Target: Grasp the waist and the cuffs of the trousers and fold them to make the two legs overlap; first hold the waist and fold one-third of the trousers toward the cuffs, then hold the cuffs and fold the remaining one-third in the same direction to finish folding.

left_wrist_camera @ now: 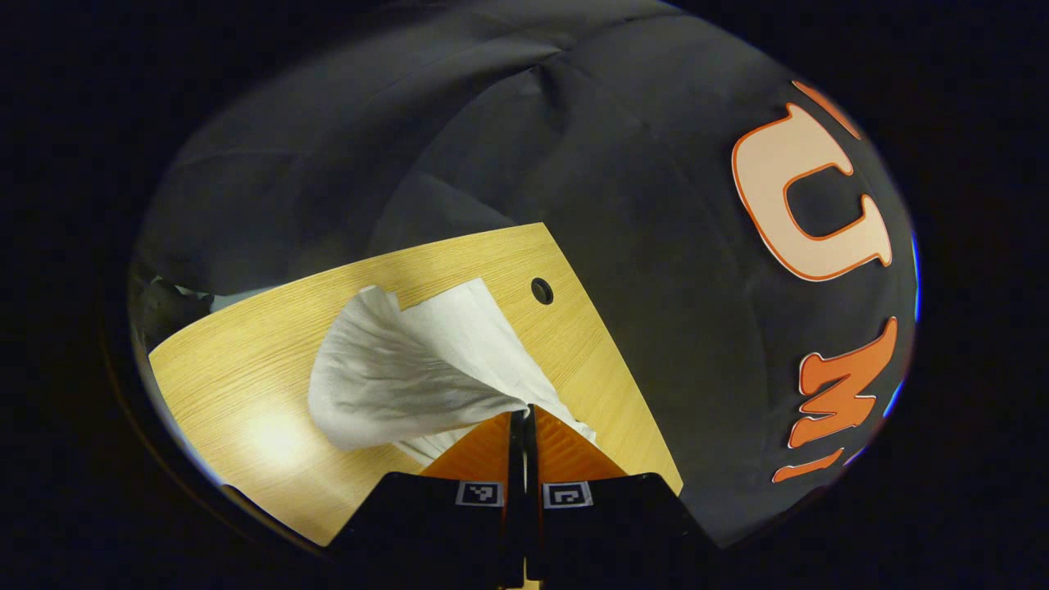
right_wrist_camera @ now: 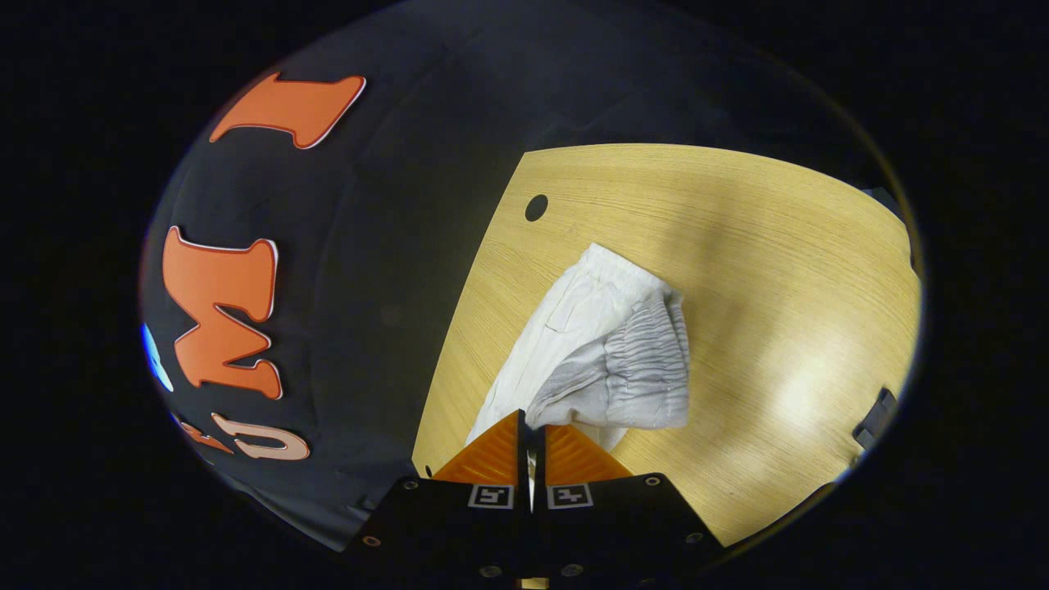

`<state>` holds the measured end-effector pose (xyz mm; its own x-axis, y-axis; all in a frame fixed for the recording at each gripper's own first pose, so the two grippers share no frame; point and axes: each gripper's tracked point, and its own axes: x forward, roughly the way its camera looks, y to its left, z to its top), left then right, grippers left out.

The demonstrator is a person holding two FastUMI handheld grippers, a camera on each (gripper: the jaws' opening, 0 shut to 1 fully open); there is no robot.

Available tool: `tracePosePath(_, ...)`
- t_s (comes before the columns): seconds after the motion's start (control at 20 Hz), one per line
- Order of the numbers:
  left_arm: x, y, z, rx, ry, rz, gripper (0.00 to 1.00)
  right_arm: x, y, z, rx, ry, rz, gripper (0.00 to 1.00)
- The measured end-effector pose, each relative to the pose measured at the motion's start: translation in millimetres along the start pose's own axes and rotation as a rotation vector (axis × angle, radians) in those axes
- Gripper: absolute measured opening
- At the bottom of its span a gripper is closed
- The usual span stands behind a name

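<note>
White trousers (left_wrist_camera: 410, 369) lie partly lifted over the wooden table (left_wrist_camera: 246, 360). In the left gripper view my left gripper (left_wrist_camera: 524, 414) is shut on a pinched corner of the cloth, which rises in a curled flap from the table. In the right gripper view my right gripper (right_wrist_camera: 533, 422) is shut on the trousers (right_wrist_camera: 606, 344) near the gathered elastic waist (right_wrist_camera: 647, 352), which hangs folded over the rest of the fabric. The part of the cloth between each pair of fingers is hidden.
The table has a round cable hole (left_wrist_camera: 542, 290) near its far edge, seen as well in the right gripper view as a cable hole (right_wrist_camera: 536, 207). The black cloth wall (left_wrist_camera: 656, 205) stands close behind the table edge. A small dark fitting (right_wrist_camera: 874, 418) sits at the table's right edge.
</note>
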<state>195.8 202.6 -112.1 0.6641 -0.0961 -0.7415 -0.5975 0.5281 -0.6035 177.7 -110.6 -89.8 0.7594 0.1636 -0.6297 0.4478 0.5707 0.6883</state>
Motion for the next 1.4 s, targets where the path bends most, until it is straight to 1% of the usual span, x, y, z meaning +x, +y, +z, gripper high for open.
tracePosePath(0.2, 30, -14, 14, 0.034, 0.012, 0.008, 0.04, 24, 13, 18, 0.016, 0.009, -0.014, 0.0)
tracePosePath(0.25, 39, -16, 19, 0.04, 0.016, 0.011, 0.02, 30, 14, 24, 0.016, 0.002, -0.023, 0.01)
tracePosePath(0.45, 73, -23, 28, 0.052, 0.043, 0.024, 0.04, 64, 20, 40, 0.034, 0.004, -0.049, 0.01)
tracePosePath(0.65, 112, -36, 30, 0.109, 0.074, 0.032, 0.04, 108, 14, 49, -0.024, 0.003, -0.114, 0.0)
tracePosePath(0.8, 137, -43, 35, 0.128, 0.082, 0.037, 0.05, 112, 19, 52, -0.035, -0.006, -0.123, 0.02)
tracePosePath(0.85, 143, -42, 36, 0.13, 0.087, 0.044, 0.04, 113, 19, 52, -0.038, -0.013, -0.123, 0.02)
tracePosePath(0.95, 152, -43, 38, 0.144, 0.092, 0.049, 0.05, 112, 23, 52, -0.036, -0.028, -0.119, 0.03)
tracePosePath(1.0, 152, -44, 37, 0.153, 0.099, 0.05, 0.07, 111, 25, 50, -0.037, -0.034, -0.115, 0.07)
tracePosePath(1.05, 157, -43, 35, 0.158, 0.098, 0.054, 0.08, 111, 25, 49, -0.032, -0.036, -0.113, 0.08)
tracePosePath(1.2, 156, -39, 43, 0.172, 0.082, 0.072, 0.59, 112, 38, 52, -0.03, -0.052, -0.102, 0.29)
tracePosePath(1.3, 148, -36, 43, 0.172, 0.084, 0.088, 0.93, 105, 45, 57, -0.039, -0.067, -0.095, 0.65)
tracePosePath(1.35, 145, -34, 45, 0.168, 0.08, 0.098, 0.93, 99, 45, 56, -0.057, -0.075, -0.097, 0.65)
tracePosePath(1.4, 143, -29, 45, 0.169, 0.075, 0.099, 0.95, 90, 44, 53, -0.078, -0.078, -0.103, 0.9)
